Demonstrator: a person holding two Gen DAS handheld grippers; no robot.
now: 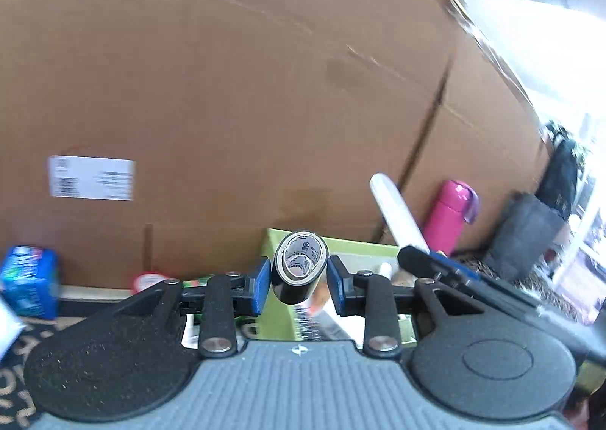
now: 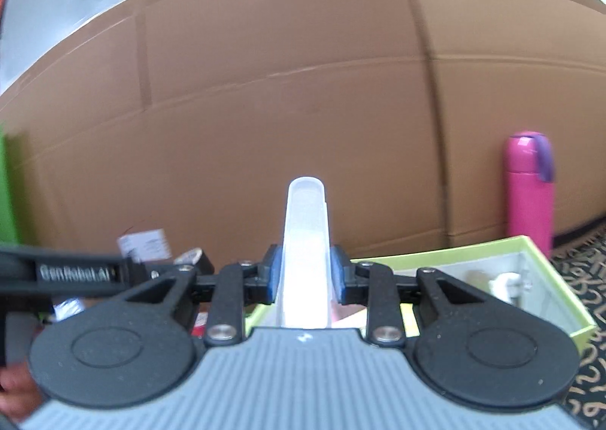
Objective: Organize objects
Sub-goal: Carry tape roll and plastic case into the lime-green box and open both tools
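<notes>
Nearest us, our left tongs point(image 1: 299, 280) are clamped on a black tape roll point(image 1: 299, 267), and our right tongs point(image 2: 305, 274) are clamped on a white plastic case point(image 2: 306, 240), both held above the green box point(image 2: 549, 278). The roll looks skewed and could slip out. Farther off, the pink bottle point(image 2: 528, 187) stands against the cardboard box point(image 2: 284, 89), where a careless swing might topple it.
</notes>
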